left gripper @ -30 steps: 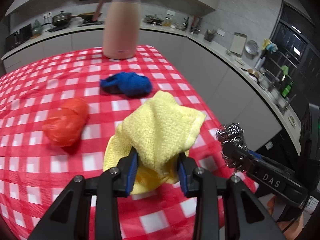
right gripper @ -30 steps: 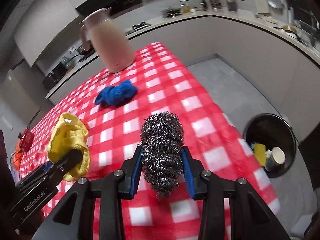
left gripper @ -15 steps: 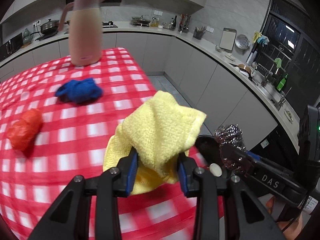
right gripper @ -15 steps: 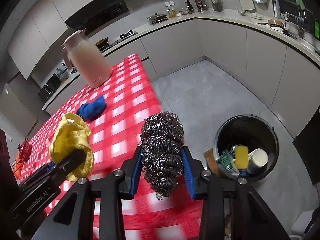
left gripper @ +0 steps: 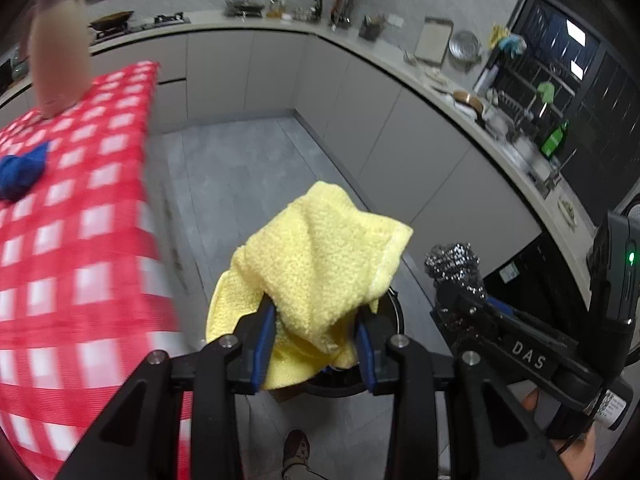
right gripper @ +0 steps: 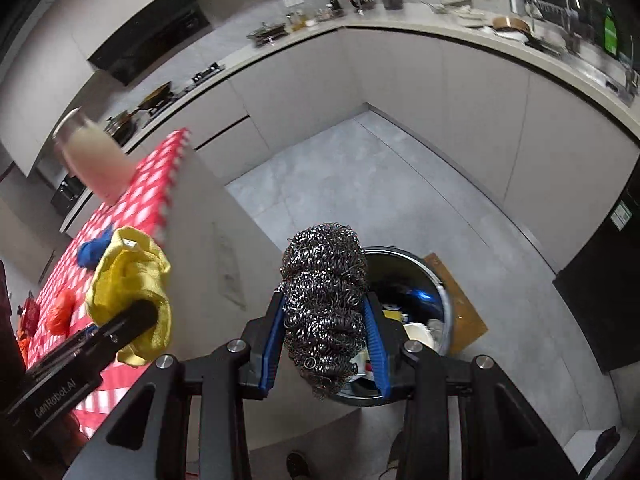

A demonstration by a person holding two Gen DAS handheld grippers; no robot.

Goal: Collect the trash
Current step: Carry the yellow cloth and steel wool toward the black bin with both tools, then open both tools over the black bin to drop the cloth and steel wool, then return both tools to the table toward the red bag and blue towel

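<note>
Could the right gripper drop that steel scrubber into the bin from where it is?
Probably yes. The right gripper is shut on the steel scrubber roughly above the open bin, which has no lid on it, and nothing lies between them. A small nudge toward the middle might make the drop safer.

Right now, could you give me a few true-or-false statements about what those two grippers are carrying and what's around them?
1. The left gripper holds a yellow cloth. True.
2. The right gripper is empty. False: it is shut on a steel scrubber.
3. The bin on the floor is empty. False: it already holds rubbish.
4. A blue cloth lies on the checked table. True.
5. The pink jug stands on the floor. False: it stands on the table.
</note>
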